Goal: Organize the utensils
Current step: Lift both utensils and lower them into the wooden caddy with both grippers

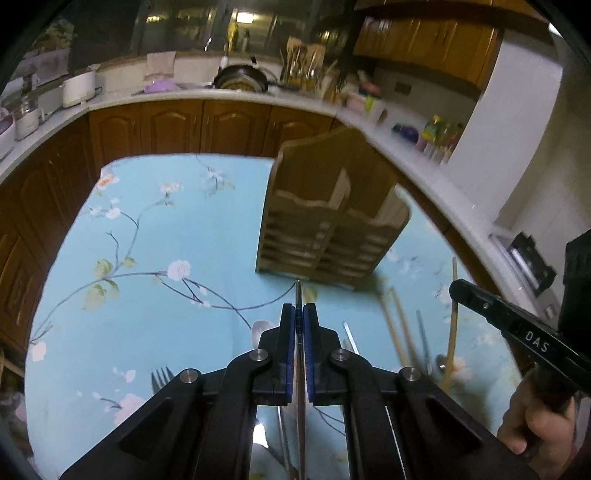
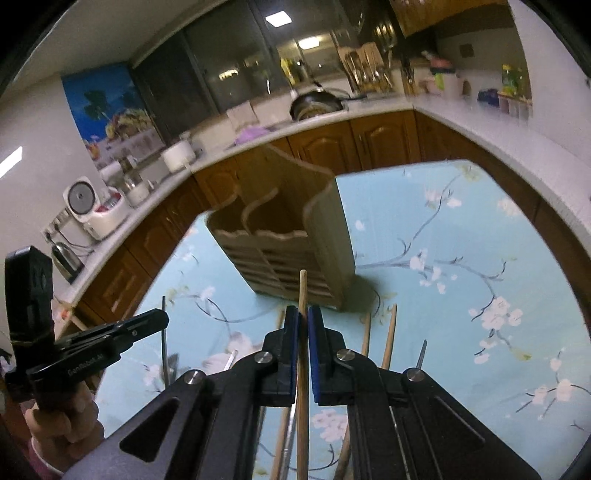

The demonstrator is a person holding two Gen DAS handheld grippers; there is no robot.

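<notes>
Both grippers hold utensils: left gripper (image 1: 299, 314) clamps a thin metal utensil (image 1: 297, 291), right gripper (image 2: 303, 317) a wooden chopstick (image 2: 303, 288). Next, judging by this, each drops into the wooden caddy (image 2: 280, 236).

Kitchen at night: ceiling lights (image 2: 279, 19) are reflecting in dark windows (image 2: 236, 70), white counter (image 1: 236, 96) curving over brown cabinets (image 1: 207, 125) at 12 o'clock.

The wooden caddy (image 1: 325, 221) blocks the way ahead; bare tablecloth (image 1: 155, 221) lies to its left.
</notes>
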